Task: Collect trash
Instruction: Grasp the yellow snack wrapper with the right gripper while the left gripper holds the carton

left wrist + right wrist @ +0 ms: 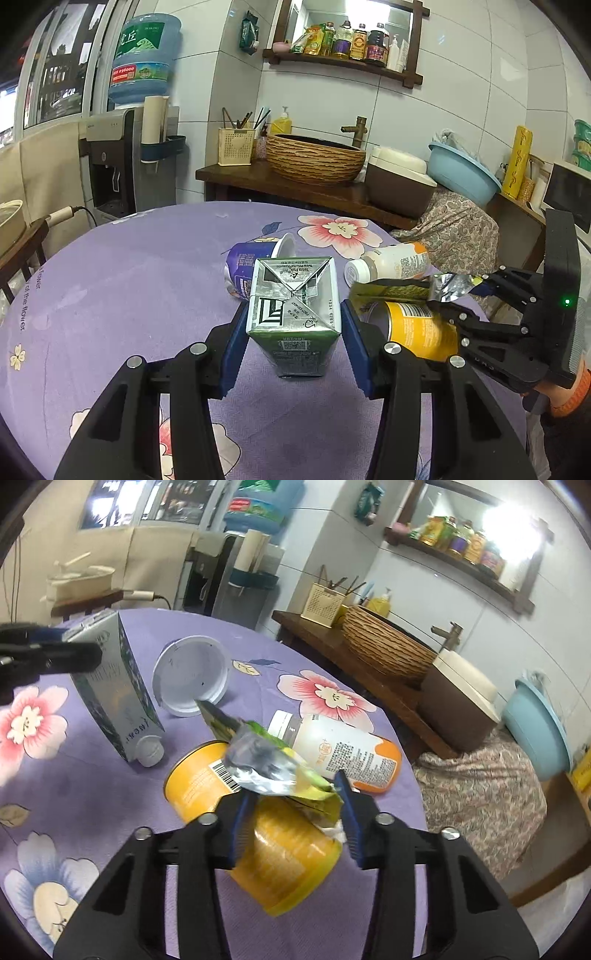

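A: Left camera first. Your left gripper (293,328) is clamped on the green carton (293,310), a blue pad pressed to each side, and the carton hangs tilted above the purple flowered tablecloth (129,277).

B: Behind it?

A: A purple cup (251,262) lying on its side, just past the carton. To the right a white bottle (388,264) lies down, with a yellow can (417,326) nearer you. Your right gripper (452,290) comes in from the right edge, pinching a crumpled foil wrapper (448,286) above that can.

B: And the right camera?

A: Your right gripper (293,810) is about a third open, and the wrapper (273,771) sits between the pads, pinched and bunched up. The can (280,853) lies directly under the fingers, the bottle (343,753) just beyond it. To the left, the carton (118,694) hangs tilted, cap end down, in your left gripper (55,646), with the cup (192,675) just beside it.
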